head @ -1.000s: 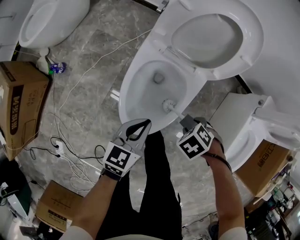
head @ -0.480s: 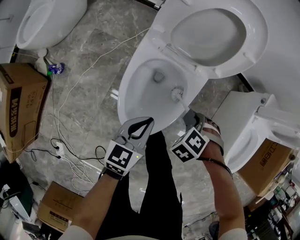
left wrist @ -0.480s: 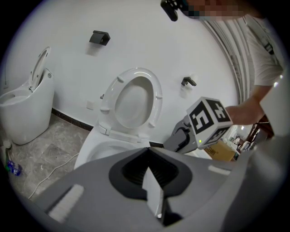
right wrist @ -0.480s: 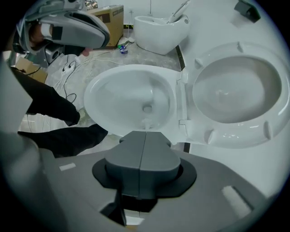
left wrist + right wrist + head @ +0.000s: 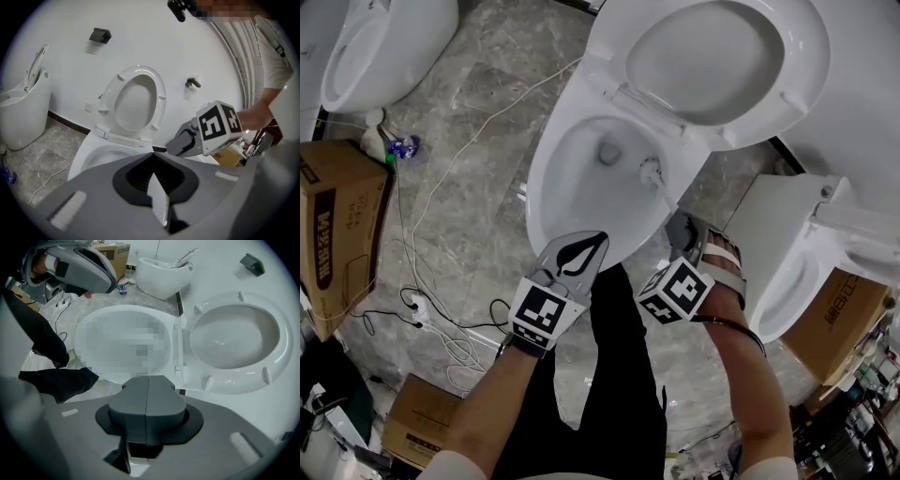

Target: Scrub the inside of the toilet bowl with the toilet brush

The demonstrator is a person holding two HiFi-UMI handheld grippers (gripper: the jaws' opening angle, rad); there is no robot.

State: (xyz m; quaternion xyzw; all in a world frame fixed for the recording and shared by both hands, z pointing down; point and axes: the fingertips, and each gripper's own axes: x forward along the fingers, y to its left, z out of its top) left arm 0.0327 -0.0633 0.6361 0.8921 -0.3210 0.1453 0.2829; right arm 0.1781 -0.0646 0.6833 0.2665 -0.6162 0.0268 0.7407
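The white toilet bowl (image 5: 542,192) stands open in the head view, its seat and lid (image 5: 712,56) raised behind it. A toilet brush head (image 5: 651,171) rests against the bowl's inner right wall, beside the drain. Its handle slants back to my right gripper (image 5: 678,227), which is shut on it just outside the front right rim. My left gripper (image 5: 598,240) hovers at the bowl's front rim, tips together, holding nothing. In the left gripper view the shut jaw tips (image 5: 151,154) point at the bowl (image 5: 91,152), with the right gripper (image 5: 182,142) beside them. The right gripper view shows closed jaws (image 5: 148,378).
Another toilet (image 5: 366,47) stands at the far left and a third (image 5: 787,272) close on the right. Cardboard boxes (image 5: 337,220) (image 5: 422,422) (image 5: 839,319) and loose white cables (image 5: 441,309) lie on the grey marble floor. The person's dark trouser legs (image 5: 614,375) stand before the bowl.
The brush head has slid from the bowl's near front wall up to its right side by the drain. The right gripper followed slightly; the left gripper stayed at the front rim.
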